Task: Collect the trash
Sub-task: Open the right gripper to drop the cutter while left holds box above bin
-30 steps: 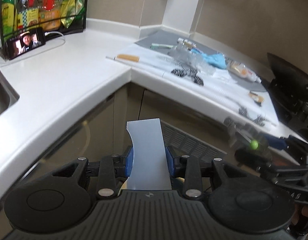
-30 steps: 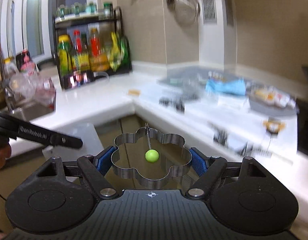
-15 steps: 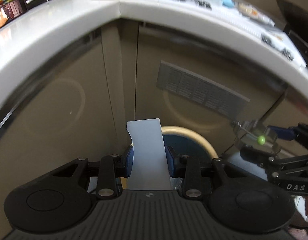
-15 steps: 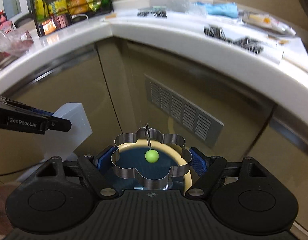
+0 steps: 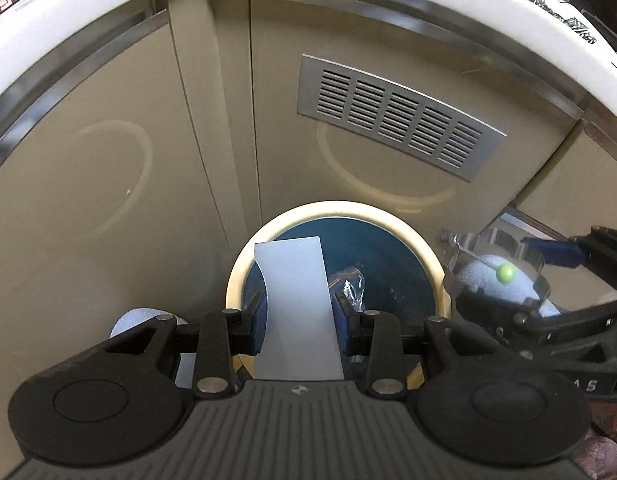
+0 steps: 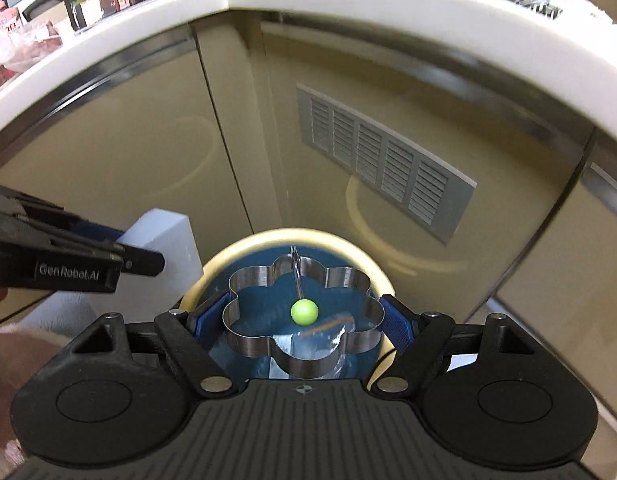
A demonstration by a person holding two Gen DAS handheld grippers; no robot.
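Both jaws pinched trash, my left gripper (image 5: 298, 314) a white card (image 5: 296, 304), my right gripper (image 6: 304, 320) a flower-shaped metal ring (image 6: 248, 332), poised over the bin (image 5: 428, 256), so letting go seemed next.

White block (image 5: 298, 304) and flower-shaped steel ring (image 6: 304, 318) held above the blue-lined bin (image 5: 388, 252).

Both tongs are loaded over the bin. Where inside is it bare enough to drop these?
Bin: bare blue floor along the far rim and right side. A clear wrapper crowds the near middle. The white piece and flower ring hang above it.
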